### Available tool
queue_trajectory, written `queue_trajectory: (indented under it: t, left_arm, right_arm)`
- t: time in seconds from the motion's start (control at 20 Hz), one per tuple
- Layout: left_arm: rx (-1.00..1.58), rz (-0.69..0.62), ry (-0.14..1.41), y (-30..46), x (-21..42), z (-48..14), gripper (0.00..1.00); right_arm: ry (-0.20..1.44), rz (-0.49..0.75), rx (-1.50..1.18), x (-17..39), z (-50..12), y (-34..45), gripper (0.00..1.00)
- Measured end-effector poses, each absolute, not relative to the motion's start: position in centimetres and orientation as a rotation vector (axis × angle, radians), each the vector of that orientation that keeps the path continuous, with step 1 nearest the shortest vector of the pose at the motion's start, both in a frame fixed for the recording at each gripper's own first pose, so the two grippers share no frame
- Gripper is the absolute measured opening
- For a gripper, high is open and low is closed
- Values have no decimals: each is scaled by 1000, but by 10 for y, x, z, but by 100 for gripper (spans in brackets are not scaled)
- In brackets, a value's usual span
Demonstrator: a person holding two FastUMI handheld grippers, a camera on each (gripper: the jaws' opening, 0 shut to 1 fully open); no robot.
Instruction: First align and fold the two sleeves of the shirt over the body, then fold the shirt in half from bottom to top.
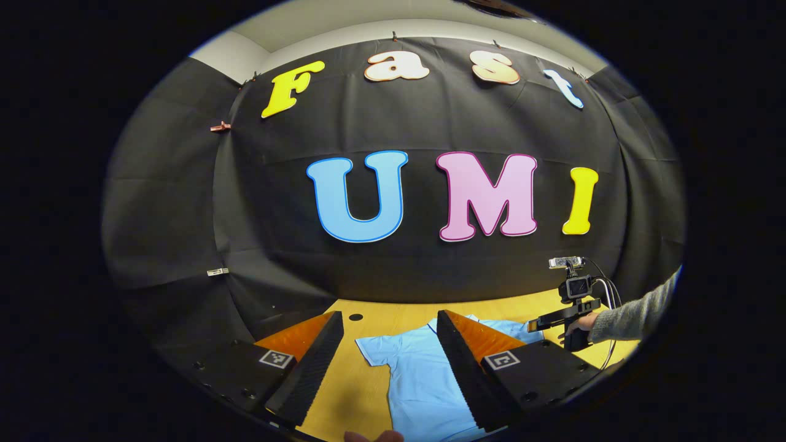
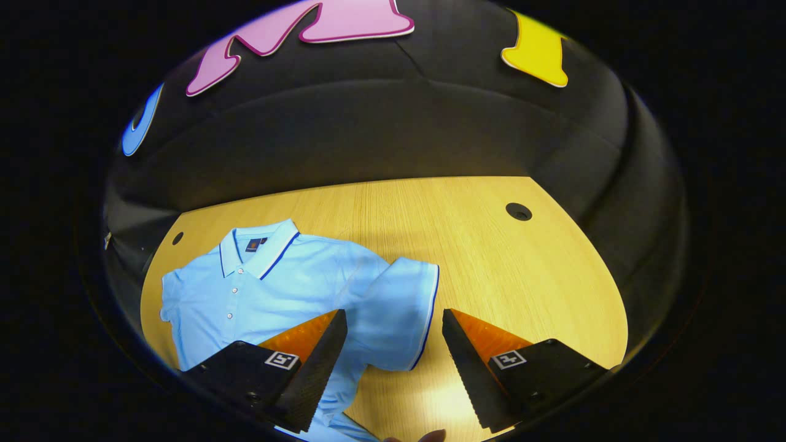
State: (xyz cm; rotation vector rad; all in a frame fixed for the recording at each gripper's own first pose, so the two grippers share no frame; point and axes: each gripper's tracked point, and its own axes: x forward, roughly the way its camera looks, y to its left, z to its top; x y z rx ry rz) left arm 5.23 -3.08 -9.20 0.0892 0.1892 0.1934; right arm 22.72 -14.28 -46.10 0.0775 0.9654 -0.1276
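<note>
**Two open grippers above a light blue polo shirt on a wooden table**

In the left gripper view we see our left gripper (image 1: 390,362) held above the table (image 1: 393,313) with its fingers spread wide and nothing between them. Past the fingers lies a light blue polo shirt (image 1: 417,380), spread flat on the wood, one short sleeve (image 1: 376,351) reaching out toward the left of the view. Farther off at the right, a hand (image 1: 577,326) in a grey sleeve (image 1: 638,313) holds the right gripper (image 1: 540,321) over the far side of the shirt.

In the right gripper view our right gripper (image 2: 394,362) hovers over the shirt (image 2: 276,288), its fingers also wide apart and holding nothing. The shirt lies front up, its collar (image 2: 261,248) toward the booth's wall and its buttons showing. The sleeve (image 2: 399,313) nearest us, edged with a dark stripe, lies between and just beyond the two fingers. The wooden table (image 2: 503,276) stretches bare to the right, with a small round hole (image 2: 519,212) near its far edge.
</note>
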Motion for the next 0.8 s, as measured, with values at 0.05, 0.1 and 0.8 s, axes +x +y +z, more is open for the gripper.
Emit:
queue_trajectory:
  t: [0.05,0.1,0.8]
  left_arm:
    - [87,196,193,-29,53,-93,97]
    - [86,199,197,-29,54,-94,97]
    - [89,229,223,-14,60,-103,97]
  right_arm:
    - [978,-128,76,228,-468,-143,98]
    - [994,-134,77,229,-475,-145,98]
    - [1133,-171,111,219,-513,-138,60]
